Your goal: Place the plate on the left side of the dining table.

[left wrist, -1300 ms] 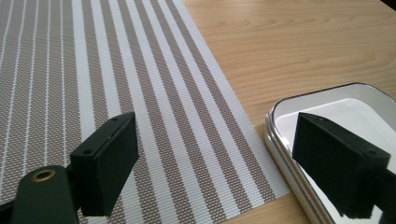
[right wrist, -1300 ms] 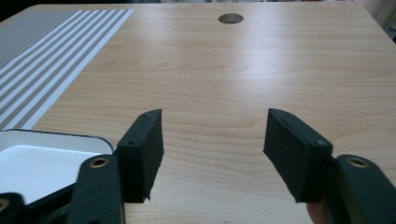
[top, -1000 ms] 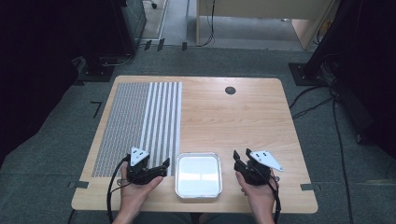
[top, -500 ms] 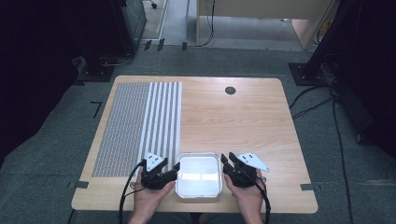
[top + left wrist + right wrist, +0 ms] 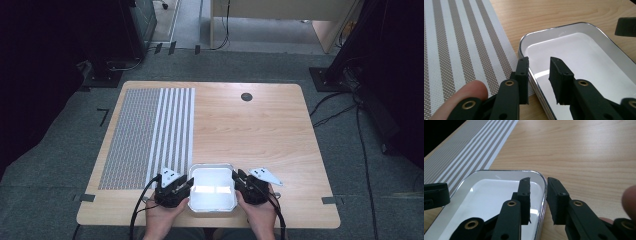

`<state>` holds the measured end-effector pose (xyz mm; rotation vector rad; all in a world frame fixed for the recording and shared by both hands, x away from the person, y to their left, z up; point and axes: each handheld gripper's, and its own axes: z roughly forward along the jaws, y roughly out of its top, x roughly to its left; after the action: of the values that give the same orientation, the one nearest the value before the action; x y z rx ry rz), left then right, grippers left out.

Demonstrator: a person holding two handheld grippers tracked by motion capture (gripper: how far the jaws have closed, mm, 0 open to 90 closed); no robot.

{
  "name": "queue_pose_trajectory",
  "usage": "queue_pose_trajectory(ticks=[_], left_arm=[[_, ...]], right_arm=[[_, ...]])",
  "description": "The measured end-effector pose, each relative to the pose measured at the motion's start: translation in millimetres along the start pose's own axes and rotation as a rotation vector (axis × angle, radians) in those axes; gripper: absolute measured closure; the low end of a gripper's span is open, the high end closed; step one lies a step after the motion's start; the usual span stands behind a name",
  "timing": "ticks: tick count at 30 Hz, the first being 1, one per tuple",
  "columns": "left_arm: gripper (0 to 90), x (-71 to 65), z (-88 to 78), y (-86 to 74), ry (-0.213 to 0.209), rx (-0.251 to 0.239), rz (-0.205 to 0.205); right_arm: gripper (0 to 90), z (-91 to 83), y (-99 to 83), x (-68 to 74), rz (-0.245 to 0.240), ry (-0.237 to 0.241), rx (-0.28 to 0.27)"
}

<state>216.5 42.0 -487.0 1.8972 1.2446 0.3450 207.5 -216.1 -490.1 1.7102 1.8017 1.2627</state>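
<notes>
A shallow white metal tray [image 5: 212, 165] with a shiny rim lies empty near the table's front edge. My left gripper [image 5: 188, 186] is at its left side and my right gripper [image 5: 236, 182] is at its right side. In the left gripper view the gripper [image 5: 538, 75] is open and straddles the tray's rim [image 5: 564, 25], one jaw outside and one inside. In the right gripper view the gripper [image 5: 538, 196] is open with a narrower gap. It straddles the tray's rim [image 5: 506, 171] the same way, and neither jaw presses on the rim.
A striped woven placemat [image 5: 150, 130] covers the table's left part, its edge right beside the tray. A dark round cable hole [image 5: 246, 96] sits at the back of the wooden table [image 5: 260, 135]. The table's front edge lies just behind my hands.
Both grippers have moved inward from either side of the tray and now sit over its left and right rims. The tray has not moved.
</notes>
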Motion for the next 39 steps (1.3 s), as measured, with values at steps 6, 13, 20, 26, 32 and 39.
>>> queue_pose_trajectory(ticks=[6, 13, 20, 26, 32, 39], left_arm=[[80.8, -0.8, -0.1, -1.8, 0.017, 0.009, 0.016], [81.3, -1.9, 3.6, -5.6, 0.037, 0.028, 0.037], [82.3, -3.4, 3.1, -6.1, 0.046, 0.025, 0.045], [82.2, -2.1, 3.8, -5.4, 0.037, 0.031, 0.031], [80.7, -1.7, 5.0, -5.2, 0.033, 0.041, 0.015], [74.1, -1.0, 8.2, -6.2, 0.024, 0.057, -0.036]], right_arm=[[75.8, -0.5, -4.3, -2.3, 0.035, 0.007, 0.031], [79.2, 1.2, -7.0, -3.5, 0.064, 0.004, 0.056], [82.3, 1.7, -8.0, -5.9, 0.083, -0.01, 0.075], [84.6, 4.0, -10.2, -6.9, 0.13, 0.008, 0.1], [86.0, 0.9, -10.4, -7.0, 0.136, 0.005, 0.084], [85.5, 2.1, -11.2, -6.8, 0.134, 0.005, 0.089]])
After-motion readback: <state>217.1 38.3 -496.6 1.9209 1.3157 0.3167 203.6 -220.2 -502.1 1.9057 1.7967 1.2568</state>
